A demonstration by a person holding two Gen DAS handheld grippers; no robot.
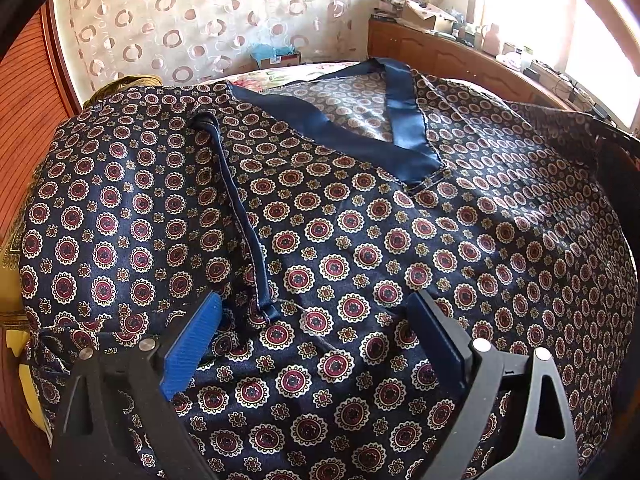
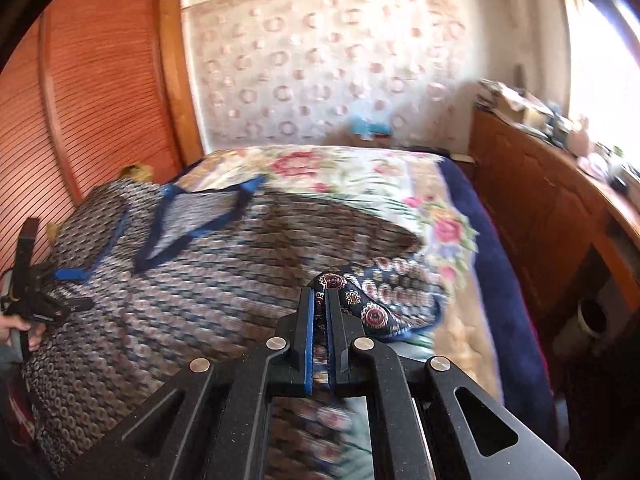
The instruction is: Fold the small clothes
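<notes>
A navy satin top (image 1: 340, 240) with red and cream medallions and a plain navy V-neck band (image 1: 404, 120) lies spread on the bed. One side is folded over, with its navy-trimmed edge (image 1: 244, 208) lying across the front. My left gripper (image 1: 316, 320) is open just above the cloth, its blue pads on either side of the trim's lower end. My right gripper (image 2: 320, 300) is shut on an edge of the top (image 2: 372, 308) at the right side and holds it lifted. The top (image 2: 180, 280) is blurred in the right wrist view. The left gripper (image 2: 36, 292) shows at the far left there.
The bed has a floral blanket (image 2: 360, 176) with a navy border (image 2: 496, 240). A wooden slatted headboard (image 2: 92, 100) stands on the left. A wooden cabinet (image 2: 540, 200) with clutter on top runs along the right, under a bright window. A patterned curtain (image 1: 200, 20) hangs behind.
</notes>
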